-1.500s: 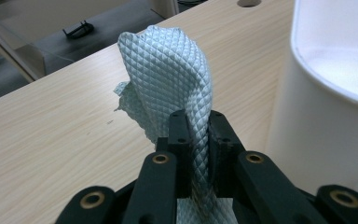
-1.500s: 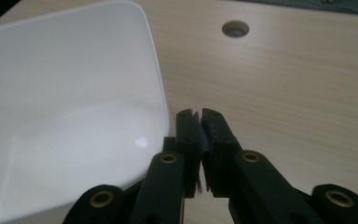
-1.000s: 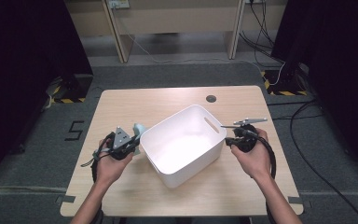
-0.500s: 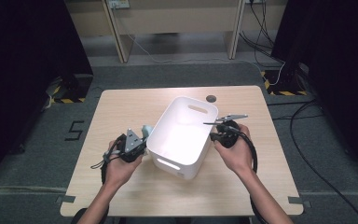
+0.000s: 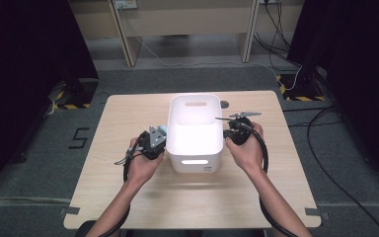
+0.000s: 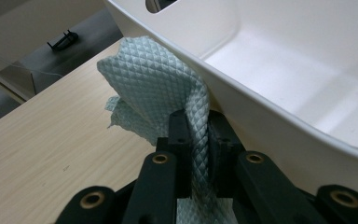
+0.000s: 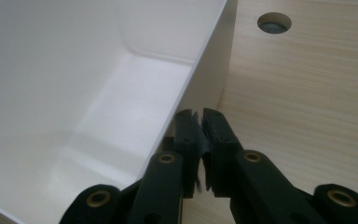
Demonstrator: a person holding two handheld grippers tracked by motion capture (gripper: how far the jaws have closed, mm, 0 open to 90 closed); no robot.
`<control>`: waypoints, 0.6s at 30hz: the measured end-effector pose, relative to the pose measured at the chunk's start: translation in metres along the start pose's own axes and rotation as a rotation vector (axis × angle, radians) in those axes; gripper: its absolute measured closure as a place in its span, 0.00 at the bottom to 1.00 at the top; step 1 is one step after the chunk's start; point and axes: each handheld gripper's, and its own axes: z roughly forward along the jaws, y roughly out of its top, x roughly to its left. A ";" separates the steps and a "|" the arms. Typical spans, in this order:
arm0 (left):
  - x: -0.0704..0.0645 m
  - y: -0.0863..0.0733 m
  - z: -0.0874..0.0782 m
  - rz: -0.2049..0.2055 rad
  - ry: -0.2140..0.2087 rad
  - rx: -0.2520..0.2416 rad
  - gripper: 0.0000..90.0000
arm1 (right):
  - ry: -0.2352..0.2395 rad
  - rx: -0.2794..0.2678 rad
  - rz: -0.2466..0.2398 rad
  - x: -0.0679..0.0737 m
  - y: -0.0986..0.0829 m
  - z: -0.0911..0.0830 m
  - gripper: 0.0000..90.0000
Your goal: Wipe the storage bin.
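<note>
Bright overhead light glares off the white bin (image 5: 195,129); dark surroundings.

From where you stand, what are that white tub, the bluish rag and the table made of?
The white tub looks like moulded plastic: smooth, faintly glossy walls with rounded corners. The bluish rag, pinched in the left claw, seems a woven or embossed cloth with a diamond texture. The table shows pale wood grain, possibly laminate.

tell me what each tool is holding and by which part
Left tool: pale green waffle-textured cloth, pinched at a bunched fold. Right tool: shut, nothing clearly held.
</note>
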 end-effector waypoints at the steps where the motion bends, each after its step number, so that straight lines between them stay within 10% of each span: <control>1: 0.000 -0.001 -0.005 -0.003 0.002 -0.007 0.91 | 0.005 -0.002 0.005 -0.001 0.000 -0.001 0.93; 12: -0.027 -0.021 -0.071 0.009 -0.044 -0.093 0.91 | 0.039 -0.070 0.022 0.004 -0.001 -0.031 0.83; 18: -0.048 -0.025 -0.079 0.048 -0.082 -0.117 0.91 | 0.052 -0.046 0.028 0.013 -0.014 -0.022 0.79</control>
